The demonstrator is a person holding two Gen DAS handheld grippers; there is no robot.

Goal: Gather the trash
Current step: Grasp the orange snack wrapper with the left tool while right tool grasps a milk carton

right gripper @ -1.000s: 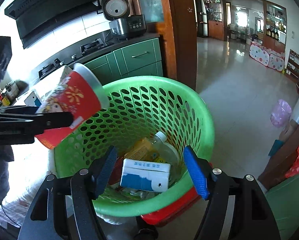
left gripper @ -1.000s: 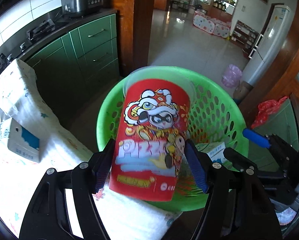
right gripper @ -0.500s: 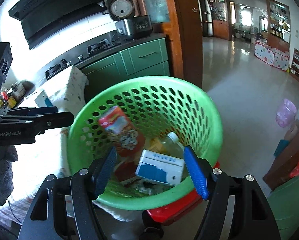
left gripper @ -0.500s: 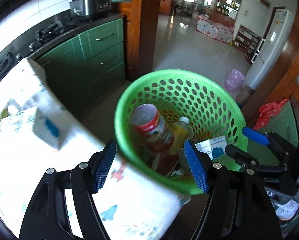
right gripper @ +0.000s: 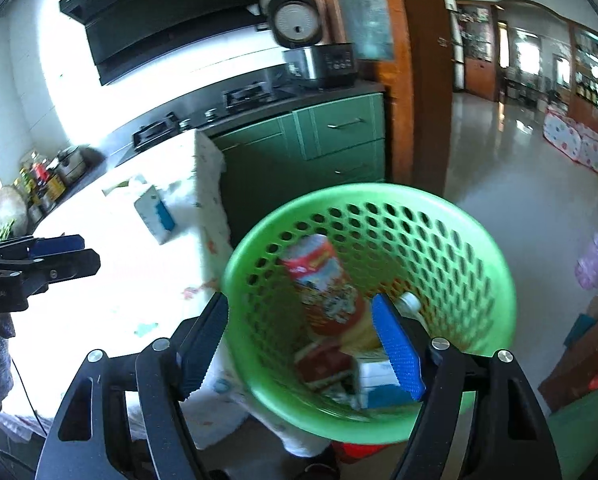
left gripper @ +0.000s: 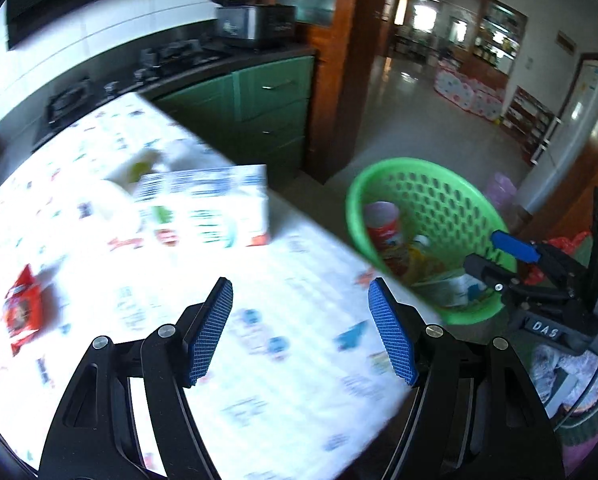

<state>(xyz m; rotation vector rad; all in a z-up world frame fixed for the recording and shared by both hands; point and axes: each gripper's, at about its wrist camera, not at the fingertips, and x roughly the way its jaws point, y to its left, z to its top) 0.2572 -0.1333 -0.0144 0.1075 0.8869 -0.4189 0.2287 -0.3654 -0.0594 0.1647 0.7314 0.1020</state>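
Basket [right gripper: 495,300]: holds red cup [right gripper: 323,280], bottle [right gripper: 409,302], carton [right gripper: 379,384]. Beside it, table [left gripper: 259,360] bearing box [left gripper: 203,210] and red packet [left gripper: 21,312]. Left gripper [left gripper: 301,330]: released, empty, over table. Right gripper [right gripper: 299,344]: just opening, empty, at basket rim.

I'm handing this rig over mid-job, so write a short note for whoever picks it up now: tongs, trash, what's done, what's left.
Left tongs: open, empty, over the table.
Right tongs: open, nothing gripped, jaws just widened, over the green basket.
Done: red paper cup, a bottle and a blue-and-white carton lie in the basket.
Left: on the table, the large white carton and red wrapper; other bits behind the carton are too blurred to name.
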